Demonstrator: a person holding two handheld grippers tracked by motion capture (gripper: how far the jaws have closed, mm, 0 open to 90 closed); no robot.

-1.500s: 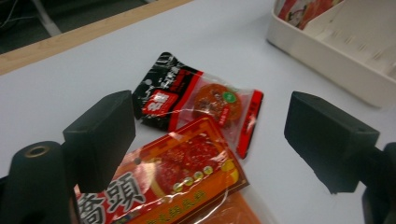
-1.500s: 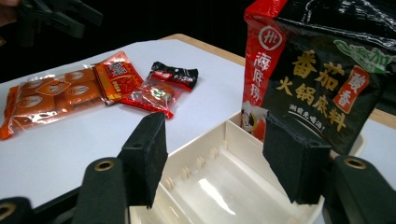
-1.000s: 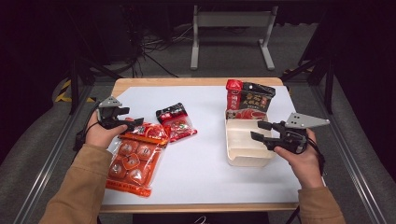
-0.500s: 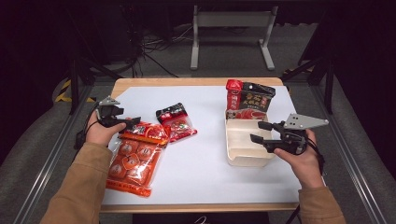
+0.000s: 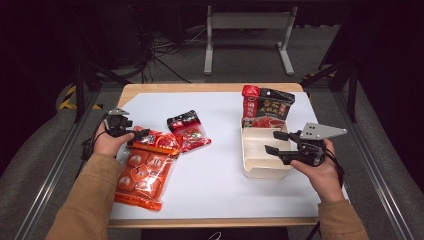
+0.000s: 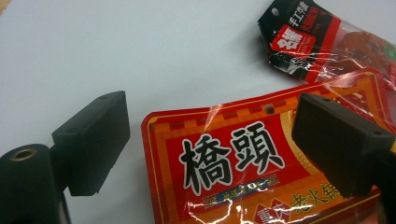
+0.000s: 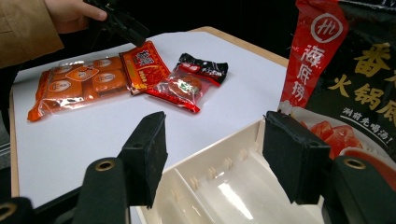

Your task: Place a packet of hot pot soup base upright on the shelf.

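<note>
Step in hand: the left gripper [image 5: 141, 133] comes down on the top edge of the large orange-red plastic pouch of round portions [image 5: 145, 170], apparently to lift it toward the cream plastic divided tray [image 5: 260, 169].
Pouch position: flat on the white desk [image 5: 220, 165] at the left, header end pointing away from the person; a small red-and-black sachet [image 5: 189, 131] lies just beside that end, its corner close to the header.
Left fingers: wide apart and just opened further, one finger [image 6: 93, 140] over bare desk, the other over the pouch's red header [image 6: 224, 158]; nothing pinched yet.
Right fingers: spread wide and just opened too, the right gripper [image 5: 276, 142] holding nothing, poised above the tray's open compartments [image 7: 224, 191].
Good grip: slide one finger under the header seam, close on the flat sealed strip rather than the lumpy portions.
Watch for: catching the sachet; film slipping.
Tray side: a tall red-and-black stand-up bag [image 5: 265, 107] stands at its far end, so bring the pouch in low from the left.
</note>
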